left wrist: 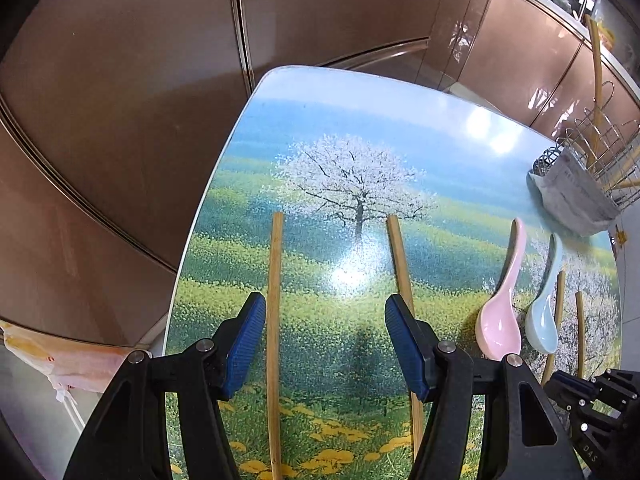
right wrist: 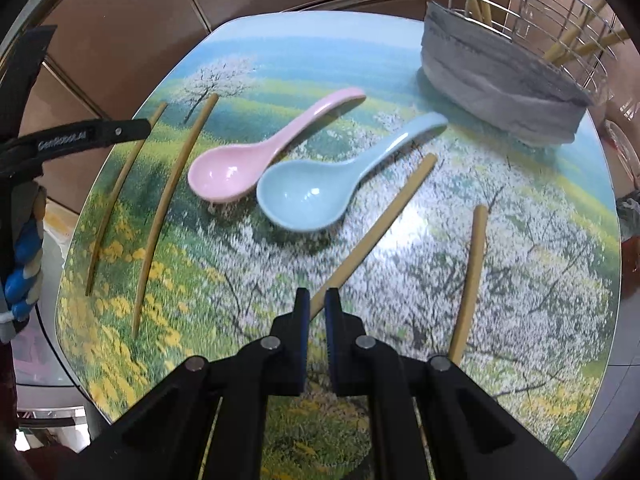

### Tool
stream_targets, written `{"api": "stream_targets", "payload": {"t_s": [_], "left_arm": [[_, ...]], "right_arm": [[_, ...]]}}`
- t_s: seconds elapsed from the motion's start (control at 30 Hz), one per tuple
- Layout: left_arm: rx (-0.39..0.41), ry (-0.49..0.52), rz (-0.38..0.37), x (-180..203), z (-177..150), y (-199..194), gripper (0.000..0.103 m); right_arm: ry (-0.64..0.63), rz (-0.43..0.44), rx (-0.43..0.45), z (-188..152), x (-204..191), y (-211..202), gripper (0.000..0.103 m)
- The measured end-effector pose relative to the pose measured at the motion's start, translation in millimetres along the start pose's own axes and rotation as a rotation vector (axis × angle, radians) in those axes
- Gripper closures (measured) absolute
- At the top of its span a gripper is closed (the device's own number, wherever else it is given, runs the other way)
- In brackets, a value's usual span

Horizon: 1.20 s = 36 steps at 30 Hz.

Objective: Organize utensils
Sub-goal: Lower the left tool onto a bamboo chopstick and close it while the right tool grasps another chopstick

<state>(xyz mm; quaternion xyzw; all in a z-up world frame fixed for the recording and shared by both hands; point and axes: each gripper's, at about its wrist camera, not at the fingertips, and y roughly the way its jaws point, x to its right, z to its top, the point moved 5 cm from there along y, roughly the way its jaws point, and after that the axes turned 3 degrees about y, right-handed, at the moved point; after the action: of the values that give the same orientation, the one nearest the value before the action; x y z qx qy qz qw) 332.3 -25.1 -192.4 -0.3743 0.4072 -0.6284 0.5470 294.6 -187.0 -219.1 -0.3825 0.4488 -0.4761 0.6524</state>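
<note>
While right gripper (right wrist: 316, 304) jaws pinch one chopstick (right wrist: 376, 232) by its end on the desk (right wrist: 520, 280), it may pivot or slip; left gripper (left wrist: 325, 320) gapes, empty, straddling nothing.

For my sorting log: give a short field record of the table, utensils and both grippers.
surface: table printed with a blossoming tree
spoons: pink ceramic spoon, pale blue ceramic spoon, side by side
loose bamboo chopsticks: four
holder: wire basket, chopsticks inside
left gripper: open over two chopsticks
right gripper: shut on bamboo chopstick
</note>
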Motion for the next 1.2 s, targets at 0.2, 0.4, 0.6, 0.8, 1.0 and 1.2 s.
{"api": "stream_targets", "payload": {"t_s": [0.2, 0.4, 0.6, 0.8, 1.0, 1.2], "left_arm": [[-0.029, -0.001, -0.017, 4.9, 2.9, 5.0, 0.042], [-0.084, -0.016, -0.044, 11.9, 10.6, 13.6, 0.042], [-0.117, -0.026, -0.03, 8.9, 13.2, 24.6, 0.042], [-0.138, -0.036, -0.036, 7.5, 13.9, 35.1, 0.042], [-0.146, -0.041, -0.045, 8.2, 15.8, 39.6, 0.042], [-0.147, -0.058, -0.053, 3.5, 14.6, 40.0, 0.042]], "right_arm": [[0.032, 0.005, 0.06, 4.3, 14.0, -24.6, 0.095], [0.081, -0.033, 0.073, 28.0, 36.9, -23.9, 0.095], [0.115, -0.002, 0.072, 44.5, 45.9, -19.6, 0.095], [0.134, 0.027, 0.064, 56.9, 45.7, -13.2, 0.095], [0.157, 0.026, 0.04, 68.1, 42.0, 2.5, 0.095], [0.161, 0.019, 0.018, 73.6, 38.9, 12.9, 0.09]]}}
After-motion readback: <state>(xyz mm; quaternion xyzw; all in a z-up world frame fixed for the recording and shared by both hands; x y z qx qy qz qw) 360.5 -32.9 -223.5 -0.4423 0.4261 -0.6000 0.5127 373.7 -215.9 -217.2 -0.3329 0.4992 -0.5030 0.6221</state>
